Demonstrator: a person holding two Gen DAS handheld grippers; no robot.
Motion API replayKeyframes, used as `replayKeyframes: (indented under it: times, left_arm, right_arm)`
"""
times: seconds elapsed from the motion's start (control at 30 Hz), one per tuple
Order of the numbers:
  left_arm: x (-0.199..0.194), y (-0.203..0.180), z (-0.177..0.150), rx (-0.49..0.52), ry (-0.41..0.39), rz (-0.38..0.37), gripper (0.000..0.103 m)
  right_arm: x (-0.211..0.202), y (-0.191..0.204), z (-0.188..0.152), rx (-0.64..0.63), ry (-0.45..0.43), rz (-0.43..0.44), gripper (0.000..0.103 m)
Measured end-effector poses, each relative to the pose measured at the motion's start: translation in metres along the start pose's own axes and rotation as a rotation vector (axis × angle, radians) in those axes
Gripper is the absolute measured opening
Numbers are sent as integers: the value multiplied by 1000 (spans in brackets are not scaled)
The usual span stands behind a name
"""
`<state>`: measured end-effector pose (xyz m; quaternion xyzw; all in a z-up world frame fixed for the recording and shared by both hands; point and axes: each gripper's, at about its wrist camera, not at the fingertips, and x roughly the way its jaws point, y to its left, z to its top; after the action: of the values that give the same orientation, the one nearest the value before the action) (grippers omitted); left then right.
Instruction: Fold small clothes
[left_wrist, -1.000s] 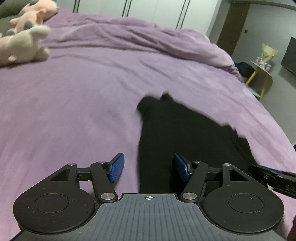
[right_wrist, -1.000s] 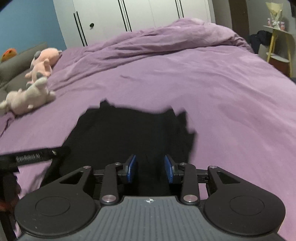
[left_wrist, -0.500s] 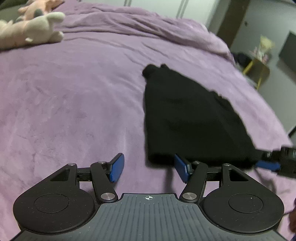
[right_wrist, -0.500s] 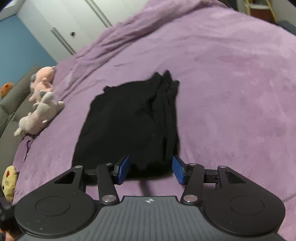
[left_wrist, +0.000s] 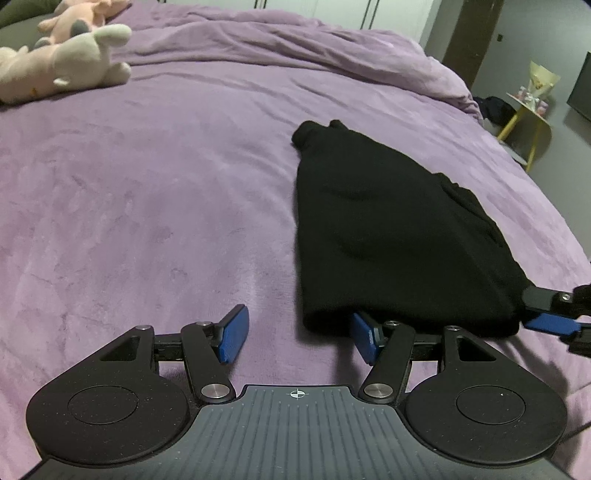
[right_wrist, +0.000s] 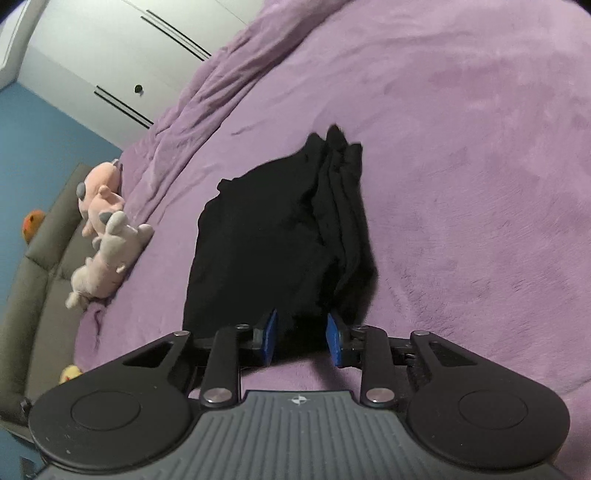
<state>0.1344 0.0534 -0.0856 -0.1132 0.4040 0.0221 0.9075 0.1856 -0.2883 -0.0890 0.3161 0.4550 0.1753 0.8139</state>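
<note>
A black garment (left_wrist: 388, 229) lies folded on the purple bedspread (left_wrist: 147, 206); it also shows in the right wrist view (right_wrist: 280, 236) with stacked folded edges on its right side. My left gripper (left_wrist: 299, 338) is open and empty at the garment's near left corner, its right pad just under the cloth edge. My right gripper (right_wrist: 301, 338) is open, with the garment's near edge lying between its blue pads. In the left wrist view the right gripper's fingers (left_wrist: 550, 314) sit at the garment's near right corner.
Plush toys (left_wrist: 62, 62) lie at the far left of the bed, also seen in the right wrist view (right_wrist: 107, 236). A bunched duvet (left_wrist: 295, 48) lies along the far side. A grey sofa (right_wrist: 33, 295) is left of the bed. A yellow side table (left_wrist: 528, 114) stands at right.
The garment went from lifted and moving to lying folded flat on the bed. Both grippers drew back to its near edge, and the right gripper's jaws opened wider and let go.
</note>
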Motion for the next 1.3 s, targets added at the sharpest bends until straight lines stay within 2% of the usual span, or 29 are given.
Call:
replayKeyframes:
  times: [0.13,0.17,0.2,0.23,0.3,0.47,0.53,0.6,0.7,0.8,0.87,0.97,1.03,1.1,1.13,1.2,1.3]
  left_arm:
    - [1,-1,2,8,6,9,66]
    - [2,-1,3,4,7,10,66]
    - [2,-1,3,-1,9,10,66]
    - [2,0,4,-6,10,10,66]
    - [1,2,4,-18,11,7,66]
    - [2,5,5,-34,15,3,65]
    - [1,4,6,-45,18,8,65]
    - [0,4,7,-65,18,16,63]
    - [-4,11,10,-121,9,19,60]
    - [-7,18,12,-161,12,17,60]
    - [-10,18,13,-165,28,22,60]
    - [-21,20,13,-150,25,37,60]
    - [-29,24,14,-141,19,56,59]
    - [-38,29,17,-154,-15,92,59]
    - [-41,31,19,-165,-32,95,59]
    - [-40,31,26,-172,-43,71,59]
    - [-31,18,34,-159,-35,37,59]
  right_arm:
    - [12,3,0,-13,21,-41,27]
    - [13,5,-1,-27,22,-47,13]
    - [13,5,-1,-16,26,-13,4]
    - [13,1,-2,24,29,50,4]
    - [9,-1,-1,27,12,83,4]
    - [6,9,-5,-123,0,-63,3]
    - [6,16,-8,-171,-4,-89,3]
    - [4,22,-9,-212,-12,-96,3]
    - [-1,18,-6,-162,-17,-21,3]
    - [5,18,-6,-229,5,-157,3]
    - [7,17,-9,-249,30,-179,3]
    - [1,23,-10,-315,18,-223,3]
    - [-6,21,-7,-327,-2,-263,5]
    - [-16,20,-3,-327,-46,-298,14]
    - [-20,21,0,-332,-78,-319,14]
    - [-26,23,5,-337,-120,-318,14]
    - [-21,31,10,-341,-123,-274,14]
